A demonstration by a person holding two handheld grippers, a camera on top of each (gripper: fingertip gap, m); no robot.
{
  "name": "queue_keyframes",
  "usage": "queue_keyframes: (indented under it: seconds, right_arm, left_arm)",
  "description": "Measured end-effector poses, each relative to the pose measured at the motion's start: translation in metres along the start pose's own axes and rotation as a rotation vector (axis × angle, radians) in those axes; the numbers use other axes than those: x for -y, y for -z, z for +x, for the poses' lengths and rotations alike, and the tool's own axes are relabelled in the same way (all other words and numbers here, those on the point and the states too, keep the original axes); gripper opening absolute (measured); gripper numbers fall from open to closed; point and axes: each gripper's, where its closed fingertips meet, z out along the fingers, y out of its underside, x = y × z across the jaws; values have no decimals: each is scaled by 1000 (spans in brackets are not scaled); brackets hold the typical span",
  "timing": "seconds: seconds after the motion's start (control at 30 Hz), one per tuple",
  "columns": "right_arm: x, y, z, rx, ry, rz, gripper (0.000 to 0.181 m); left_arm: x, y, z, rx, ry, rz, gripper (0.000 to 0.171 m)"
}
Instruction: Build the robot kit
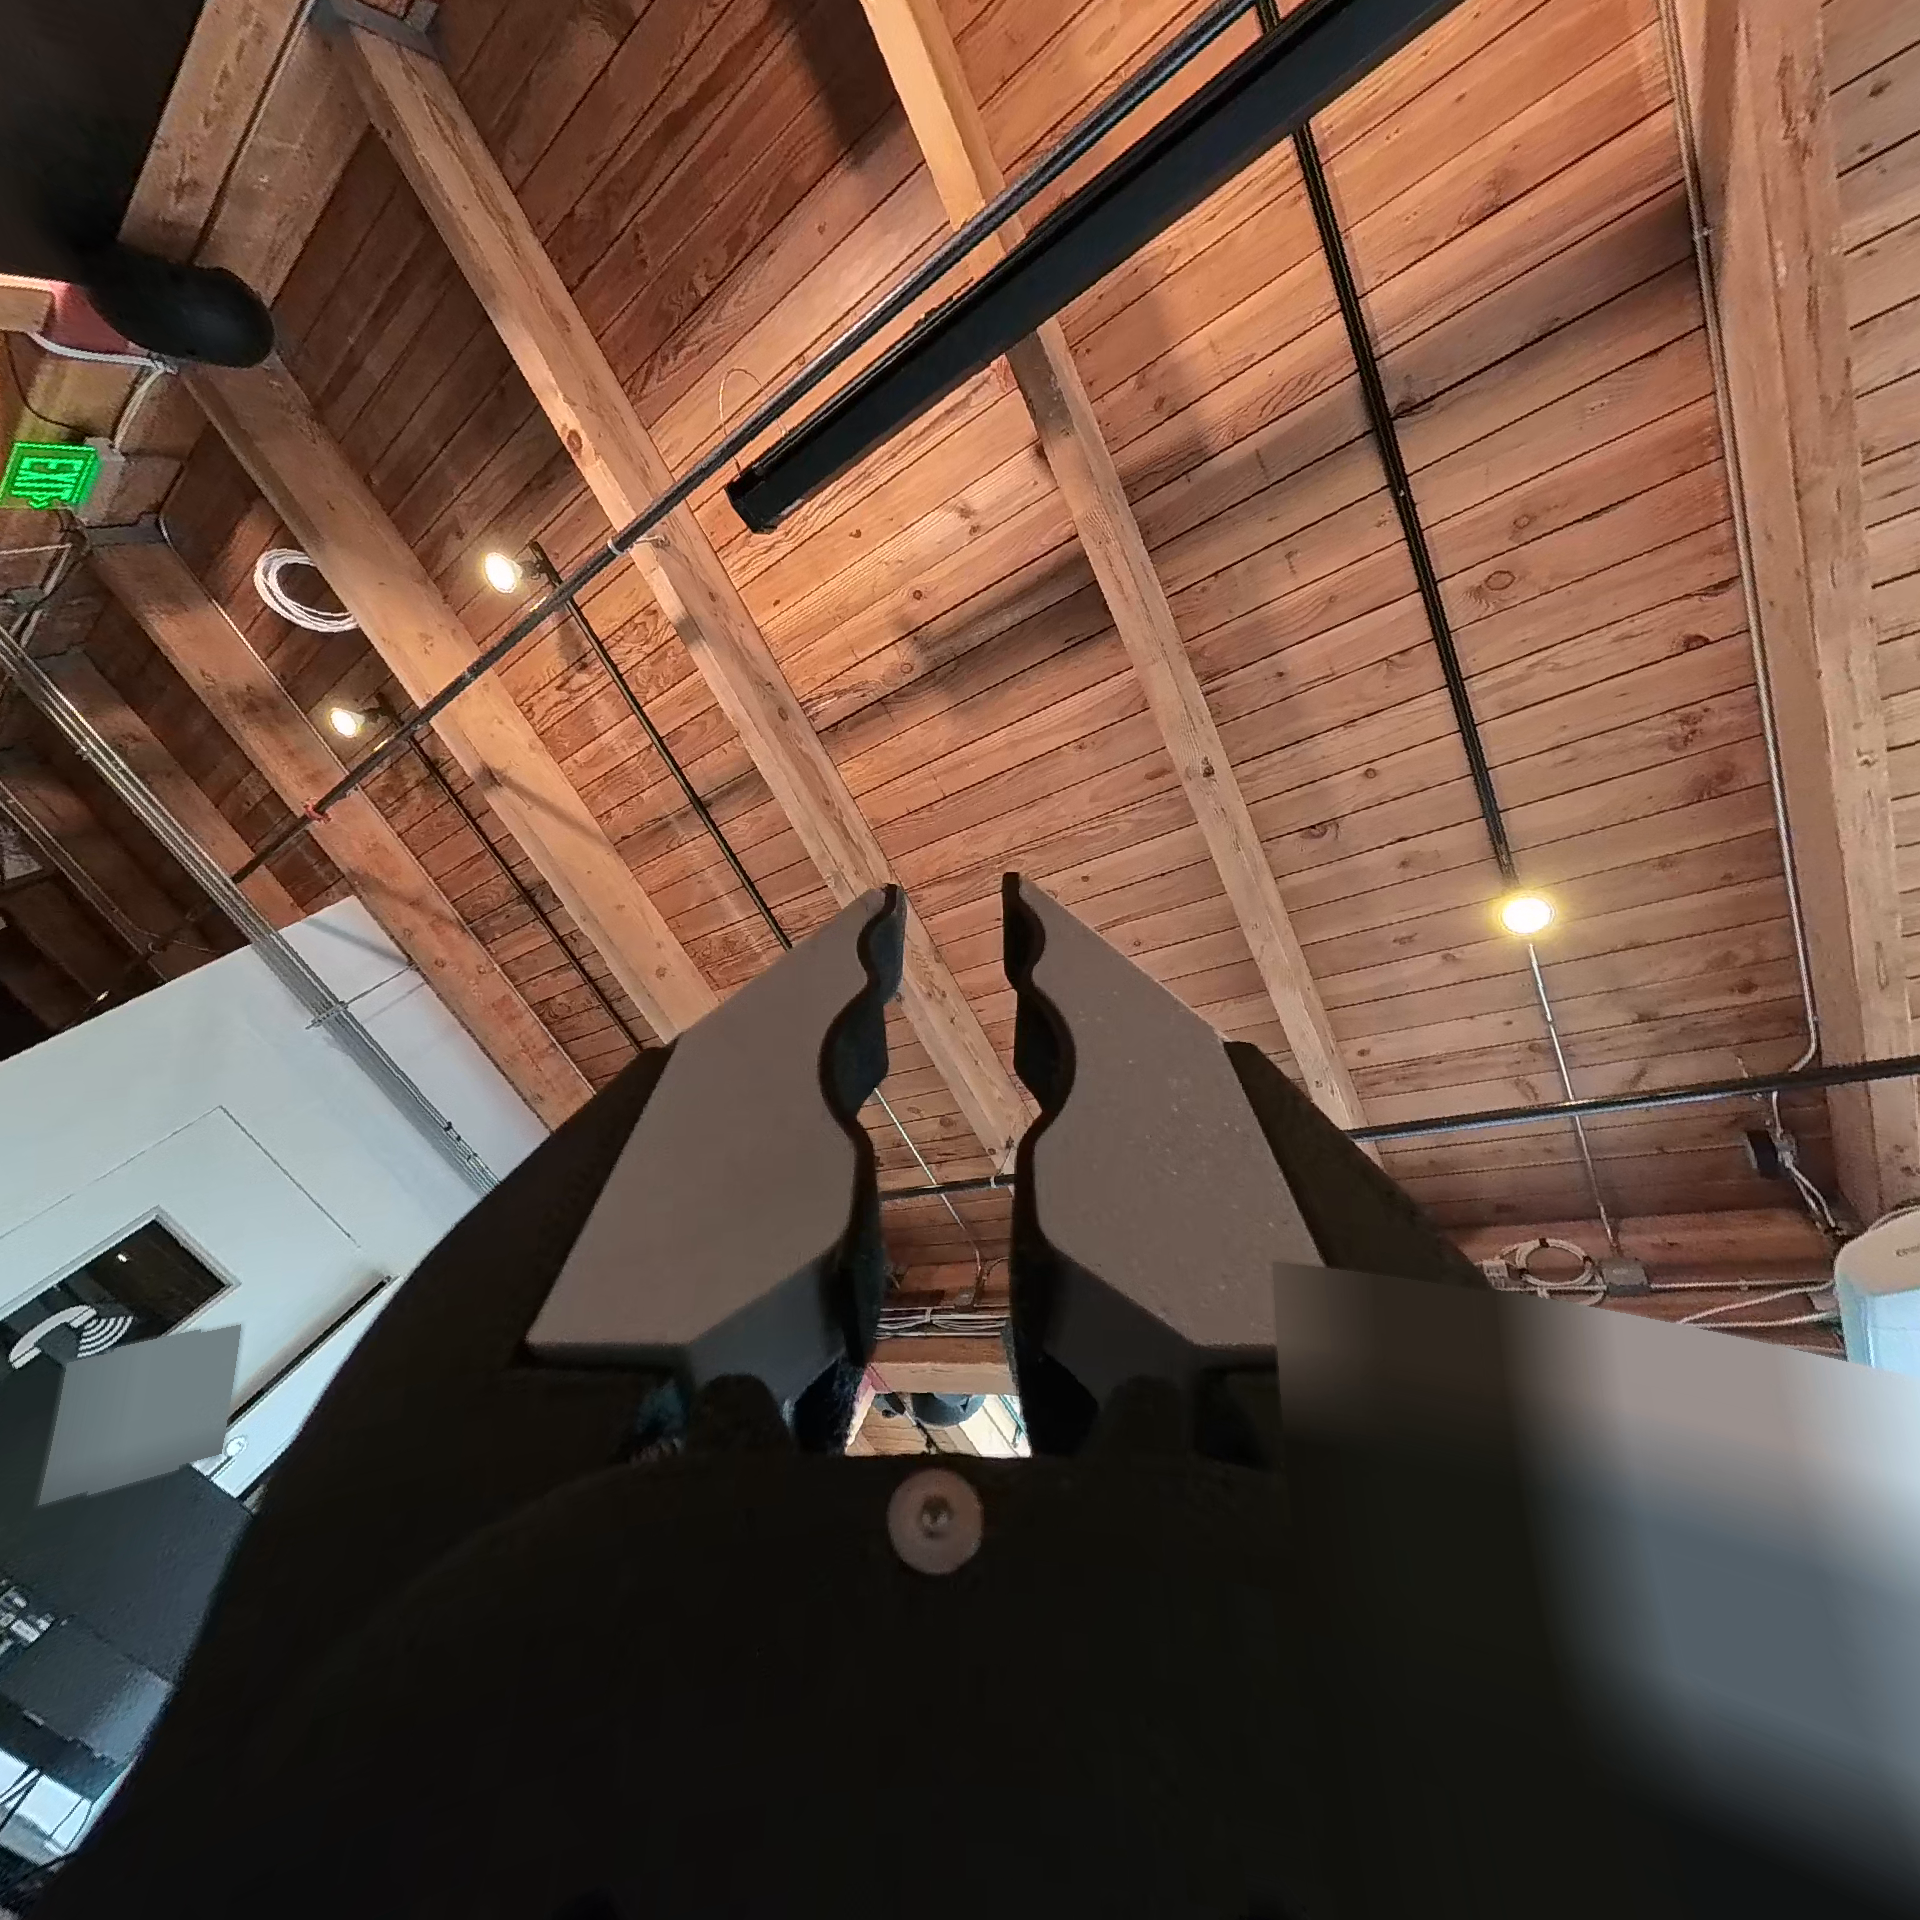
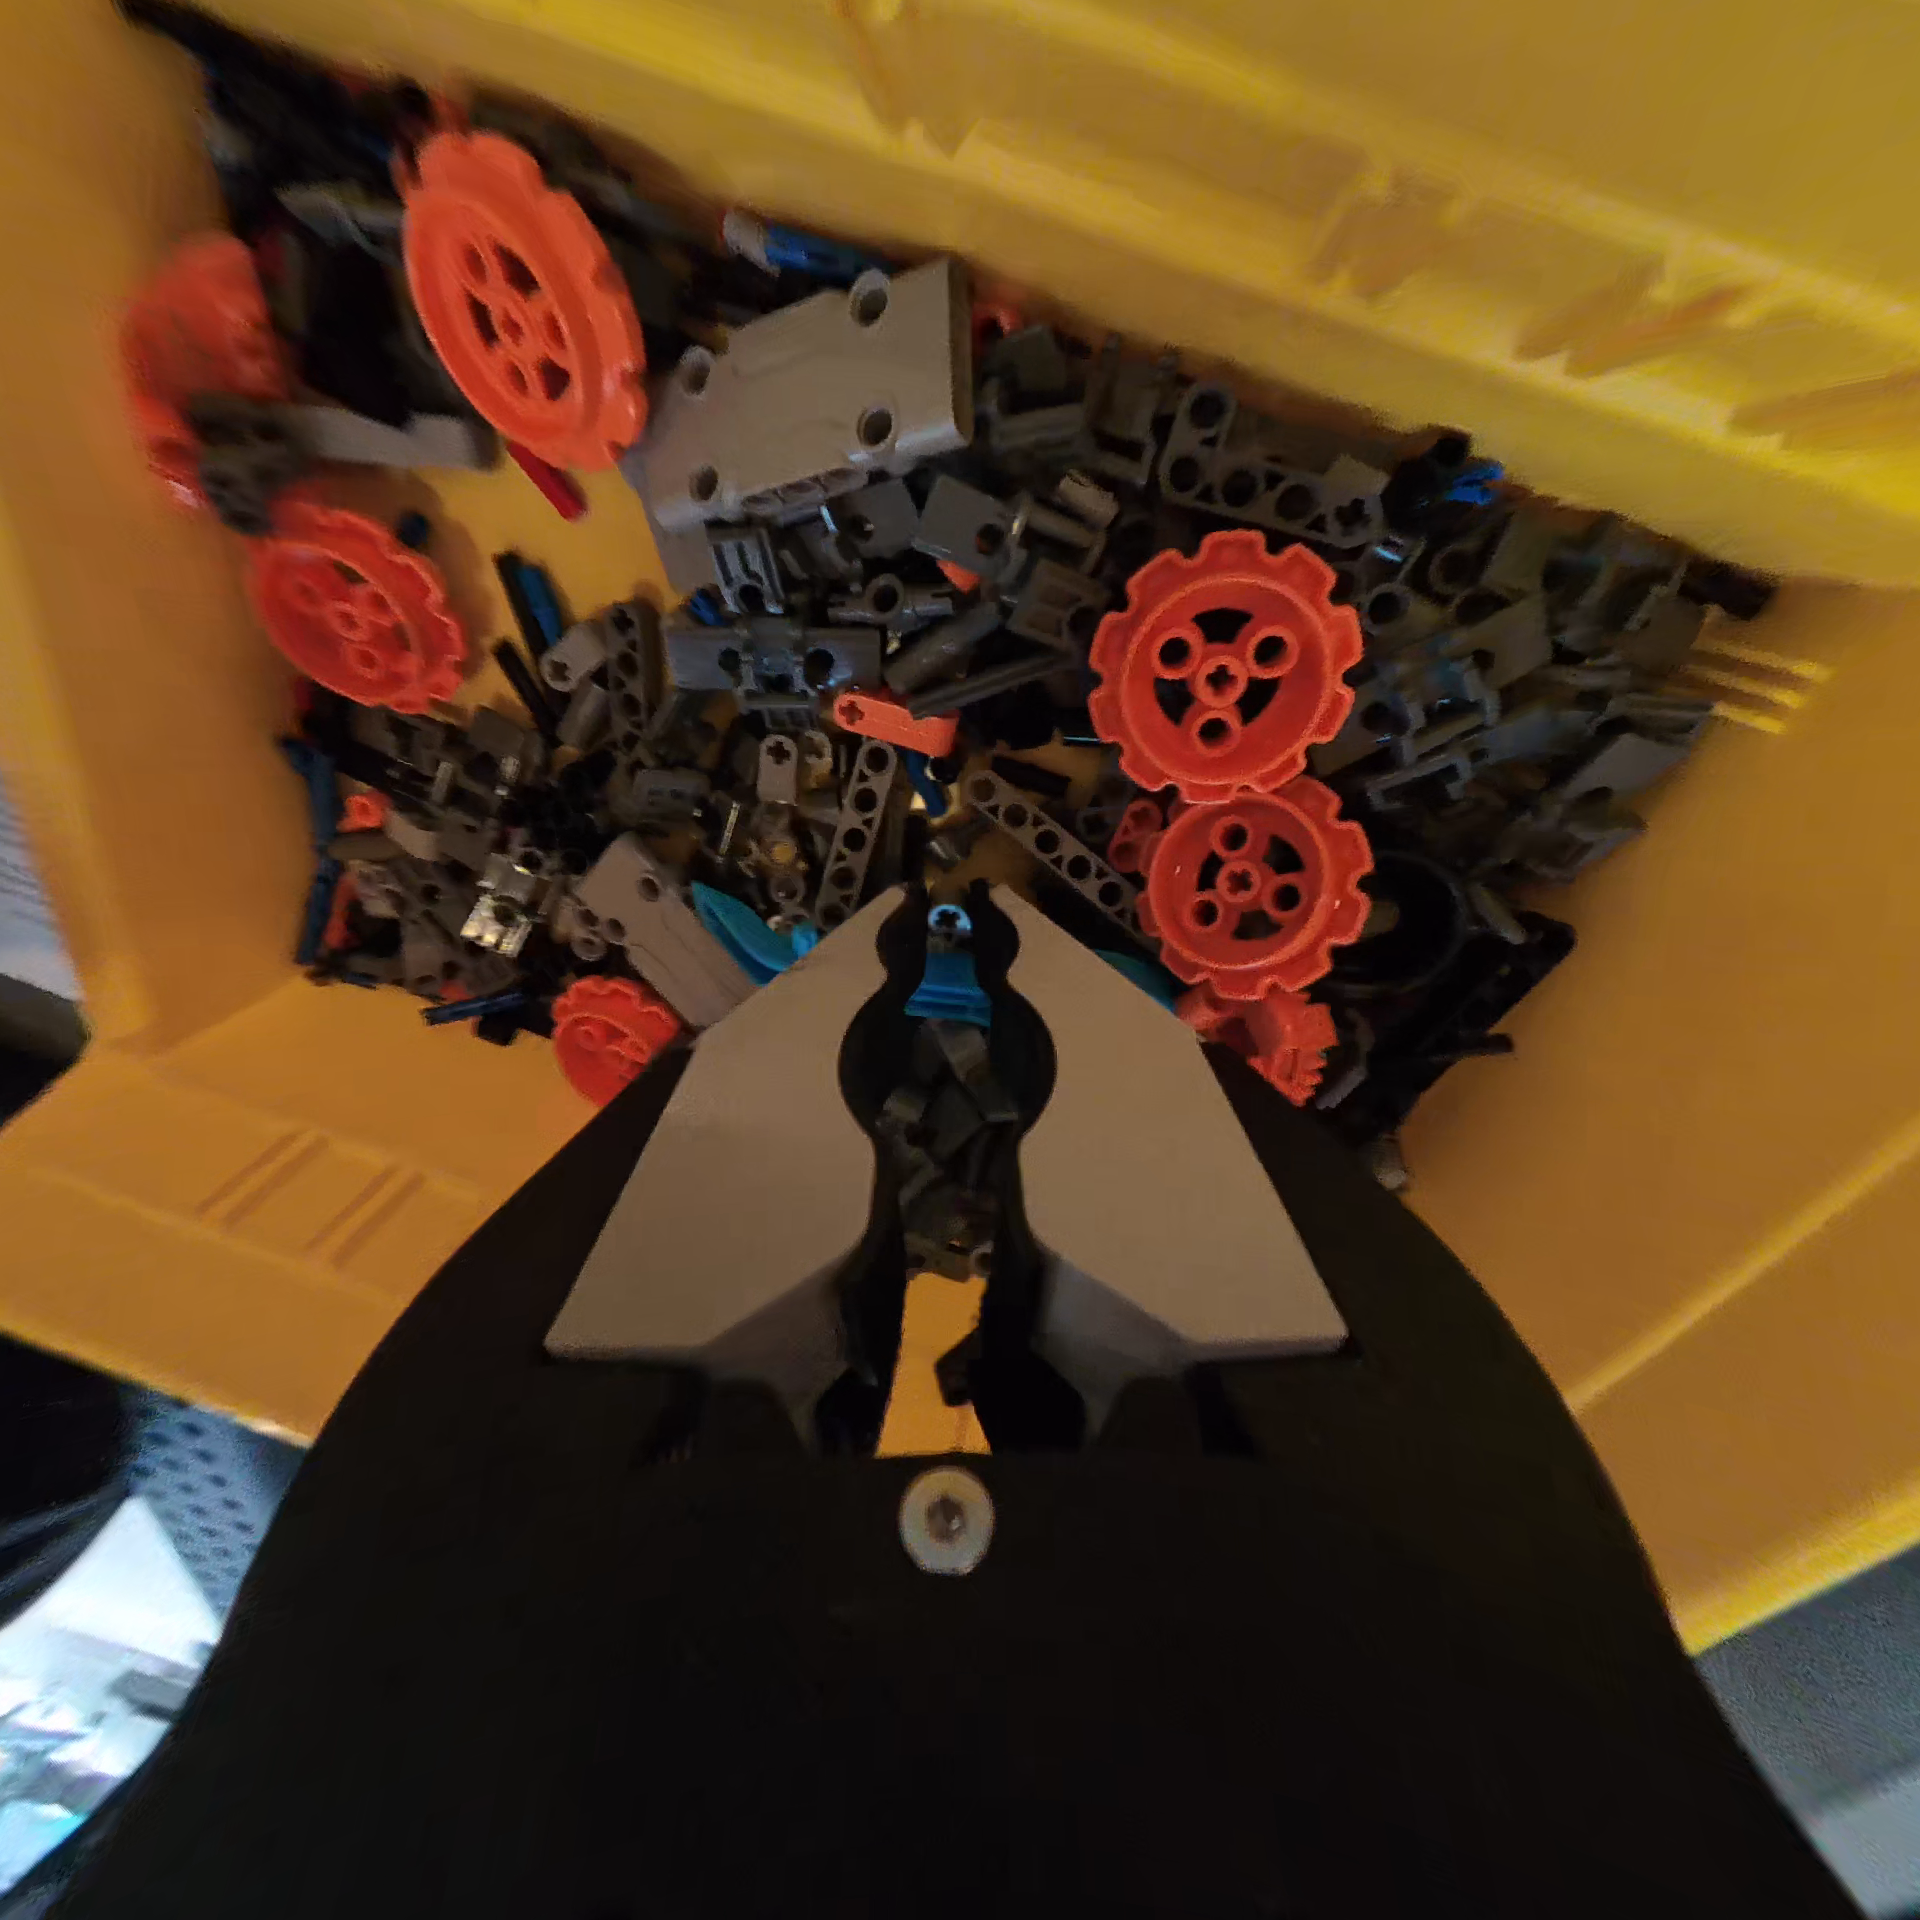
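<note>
Two grippers logged, one per view.

The left gripper [image 1: 951, 904] points straight up at a wooden plank ceiling [image 1: 1195, 623]. Its jaws stand a little apart with only air between them; it grips nothing and touches nothing. Around it we note a black lighting track [image 1: 1039, 281], a lit spot lamp [image 1: 1524, 913], a green illuminated sign [image 1: 47, 473] at far left and a white wall [image 1: 208, 1091] low on the left.

The right gripper [image 2: 948, 899] reaches down into a yellow bin [image 2: 1351, 208] filled with loose construction-toy parts. Its jaws are drawn nearly together, and a small blue piece [image 2: 943, 925] with a pale cross-marked end sits right between the tips. We judge it pinched there, though motion blur leaves the contact on either side unconfirmed. The piece lies at the top of the heap, near the middle of the bin.

Neighbours: a turquoise part [image 2: 743, 940] just left of the tips, a grey holed beam [image 2: 857, 821] just beyond them, two orange toothed wheels [image 2: 1223, 665] [image 2: 1252, 883] close on the right, and a large grey block [image 2: 821, 405] farther back.

Handling note, our judgement: the piece is tiny and held only at the extreme tips, so the hold looks marginal; the parts crowding it could snag or shift.
</note>
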Motion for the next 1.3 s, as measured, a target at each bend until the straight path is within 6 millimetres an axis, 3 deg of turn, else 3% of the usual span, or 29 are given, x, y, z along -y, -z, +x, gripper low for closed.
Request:
queue_keyframes:
  seconds: [0.17, 0.33, 0.5, 0.63, 0.73, 0.8, 0.9, 1.03, 1.17, 1.3]
  right_arm:
    - [7, 16, -7, 151, -134, 121, 6]
    - [10, 31, -9, 193, -195, 200, 6]
    - [-16, 70, -35, 150, -168, 257, 6]
    - [-81, 123, -69, -32, -132, 253, 6]
    - [-161, 149, -95, -174, -204, 222, 6]
    - [-223, 150, -109, -240, -316, 204, 6]
    - [-319, 115, -126, -265, -529, 164, 6]
    - [-411, 43, -147, -189, -798, 148, 6]
    - [-453, 4, -147, -212, -899, 145, 6]
    - [-461, -8, -146, -200, -913, 134, 6]
  left_arm:
    - [1, 0, 0, 1, -3, 4, 16]
    - [2, 0, 1, 1, -7, 3, 16]
    - [7, 2, -1, 7, -16, 13, 16]
    - [5, 1, -2, 11, -19, 9, 16]
    - [0, 0, -3, 10, -14, -5, 16]
    - [-4, -2, -3, 9, -14, -14, 17]
    - [-8, -3, -1, 5, -18, -24, 17]
    - [-9, -3, 3, 1, -29, -25, 17]
    - [-10, -3, 4, -1, -36, -27, 16]
    - [-12, -3, 3, 0, -33, -33, 16]
